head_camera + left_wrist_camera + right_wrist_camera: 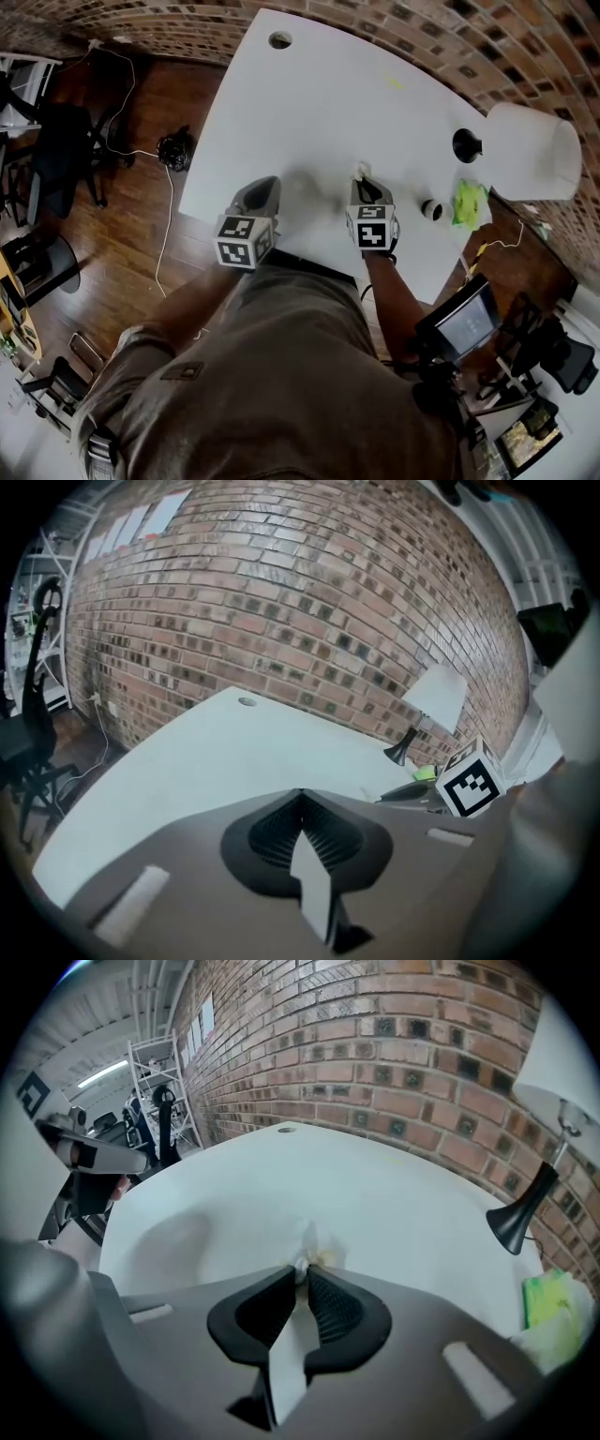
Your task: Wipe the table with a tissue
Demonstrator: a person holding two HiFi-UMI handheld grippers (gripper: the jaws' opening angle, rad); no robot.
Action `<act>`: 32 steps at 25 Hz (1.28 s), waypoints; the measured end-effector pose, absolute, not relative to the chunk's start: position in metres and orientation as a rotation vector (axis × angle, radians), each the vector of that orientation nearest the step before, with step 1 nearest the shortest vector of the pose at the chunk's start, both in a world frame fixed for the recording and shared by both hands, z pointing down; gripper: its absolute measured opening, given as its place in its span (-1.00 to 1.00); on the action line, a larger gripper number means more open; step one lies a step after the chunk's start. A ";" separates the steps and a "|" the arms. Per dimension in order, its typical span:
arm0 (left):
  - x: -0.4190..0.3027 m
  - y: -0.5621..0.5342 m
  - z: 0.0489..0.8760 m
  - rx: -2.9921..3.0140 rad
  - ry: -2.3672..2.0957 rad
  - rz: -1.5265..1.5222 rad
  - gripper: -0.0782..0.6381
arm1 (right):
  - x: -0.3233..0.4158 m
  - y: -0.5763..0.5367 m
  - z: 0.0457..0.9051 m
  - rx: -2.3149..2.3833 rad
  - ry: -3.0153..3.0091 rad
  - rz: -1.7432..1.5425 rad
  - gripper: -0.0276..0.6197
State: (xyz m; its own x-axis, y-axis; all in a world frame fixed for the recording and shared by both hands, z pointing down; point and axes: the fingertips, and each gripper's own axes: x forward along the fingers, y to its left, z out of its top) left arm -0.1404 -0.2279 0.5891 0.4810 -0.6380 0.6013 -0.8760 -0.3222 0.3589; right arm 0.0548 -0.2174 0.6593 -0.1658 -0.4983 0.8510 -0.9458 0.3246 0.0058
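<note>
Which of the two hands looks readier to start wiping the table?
Right. The right tool is clamped on the crumpled white tissue over the white table; the left tool is shut with nothing in it.

Soft, even light brightens the white worktop (pixel 309 103); the floor (pixel 131 244) lies dim. Fisheye distortion bends the brick wall (pixel 281 602), corners vignette black, and shadows are faint.
</note>
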 end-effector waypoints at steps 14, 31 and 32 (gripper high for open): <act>-0.161 -0.227 0.584 2.059 -1.268 0.485 -0.78 | -0.005 -0.223 0.659 1.177 -1.909 0.710 -0.75; -0.100 -0.225 0.575 2.158 -1.163 0.488 -0.78 | 0.100 -0.187 0.660 1.399 -1.738 0.801 -0.75; -0.103 -0.224 0.574 2.154 -1.173 0.487 -0.78 | 0.096 -0.189 0.661 1.391 -1.745 0.797 -0.75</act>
